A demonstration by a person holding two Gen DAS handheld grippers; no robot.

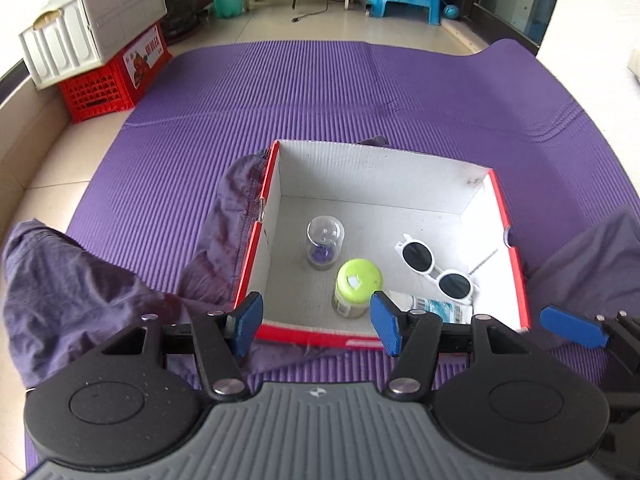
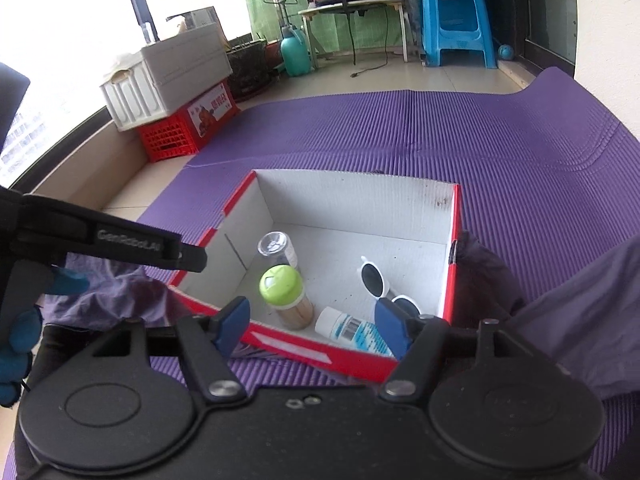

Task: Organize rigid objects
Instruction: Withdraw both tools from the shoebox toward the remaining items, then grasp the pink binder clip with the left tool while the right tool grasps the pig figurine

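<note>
- Sitting inside the red-edged cardboard box (image 1: 384, 184) on the purple mat (image 1: 320, 92): a clear dome jar (image 1: 325, 242), green-lidded jar (image 1: 357, 286), white sunglasses (image 1: 436, 266) and a white bottle (image 2: 352, 330) along its near wall.
- Left gripper (image 1: 316, 322) and right gripper (image 2: 314, 326) hover above the near rim, jaws parted, holding nothing.
- Risk: a low pass could clip the rim or topple the upright jars.

left gripper (image 1: 316, 324): lower centre of its frame, angled downward, blue pads apart, nothing between | right gripper (image 2: 314, 326): lower centre of its frame, angled downward, jaws wide, empty | blue-gloved hand (image 2: 18, 336): left edge of right view
</note>
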